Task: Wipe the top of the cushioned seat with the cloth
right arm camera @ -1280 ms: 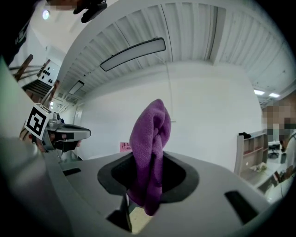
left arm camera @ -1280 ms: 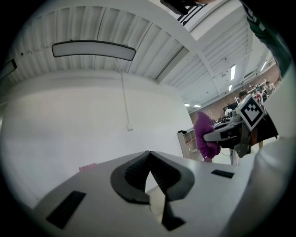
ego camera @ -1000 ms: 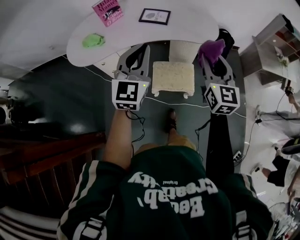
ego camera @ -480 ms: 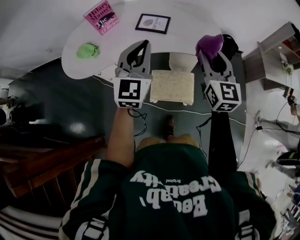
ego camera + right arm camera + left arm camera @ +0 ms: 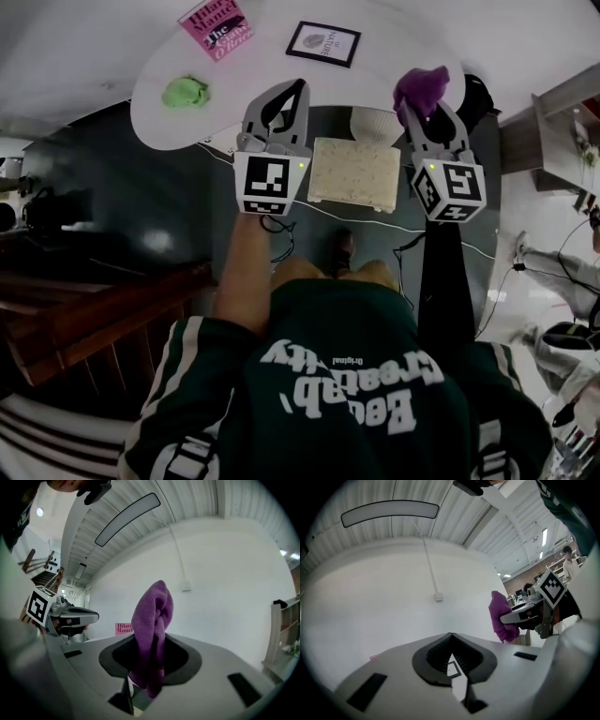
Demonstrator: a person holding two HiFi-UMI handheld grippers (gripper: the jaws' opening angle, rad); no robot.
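Note:
The cushioned seat (image 5: 354,173) is a small cream stool on the dark floor, seen in the head view between my two grippers. My right gripper (image 5: 427,105) is held to its right and is shut on a purple cloth (image 5: 421,87), which bunches up out of the jaws. In the right gripper view the cloth (image 5: 152,625) stands upright between the pads of the right gripper (image 5: 149,644). My left gripper (image 5: 281,101) hovers at the seat's left, shut with nothing in it; its tips meet in the left gripper view (image 5: 451,637). From there the cloth (image 5: 502,617) shows at the right.
A white round table (image 5: 112,66) lies beyond the seat, with a pink book (image 5: 216,28), a framed picture (image 5: 323,43) and a green lump (image 5: 185,92). A white basket (image 5: 375,124) stands behind the seat. Cables (image 5: 281,234) cross the floor. Wooden railing (image 5: 94,319) is at the left, shelves (image 5: 562,122) at the right.
Both grippers have risen and moved a little forward towards the table. The purple cloth stays held in the right gripper, and the seat has not moved.

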